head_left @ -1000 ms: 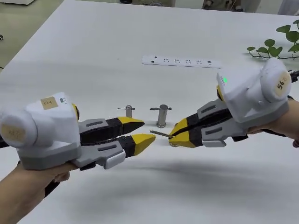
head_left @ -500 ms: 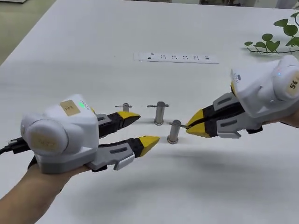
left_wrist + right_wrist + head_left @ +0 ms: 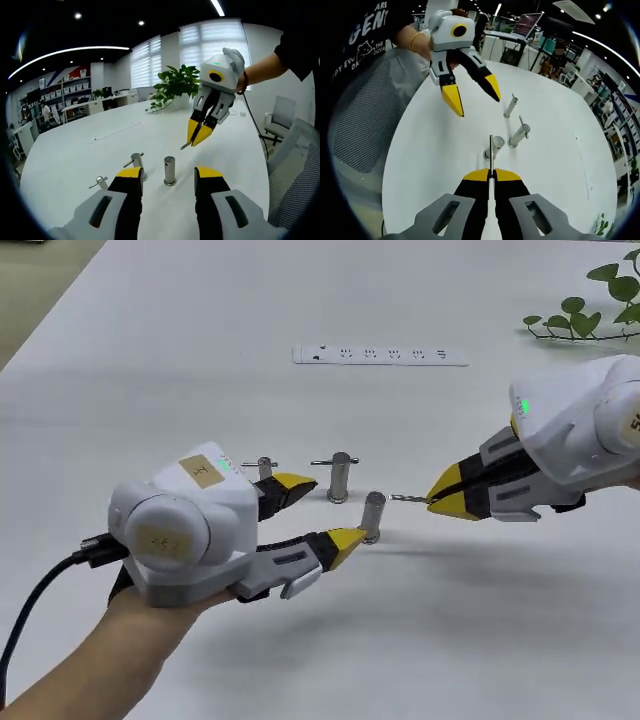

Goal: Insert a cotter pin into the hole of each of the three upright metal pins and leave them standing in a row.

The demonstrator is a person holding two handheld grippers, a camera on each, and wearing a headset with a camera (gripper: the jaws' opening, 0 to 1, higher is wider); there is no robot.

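Three upright metal pins stand on the white table. The far-left pin (image 3: 265, 468) and the middle pin (image 3: 340, 477) each carry a cotter pin through the top. The near pin (image 3: 373, 515) has an empty hole. My left gripper (image 3: 325, 510) is open, and the near pin (image 3: 170, 170) stands just beyond its fingertips, in line with the gap. My right gripper (image 3: 440, 502) is shut on a cotter pin (image 3: 408, 499) that points left at the near pin's top with a small gap. In the right gripper view the cotter pin (image 3: 490, 150) aims at the near pin (image 3: 494, 145).
A white power strip (image 3: 380, 355) lies farther back on the table. A potted plant (image 3: 585, 320) sits at the back right. A black cable (image 3: 40, 590) trails from the left gripper. Bare tabletop lies in front of the pins.
My right gripper has drawn back to the right with the cotter pin, uncovering the near pin. My left gripper has moved forward and right until its tips reach that pin.
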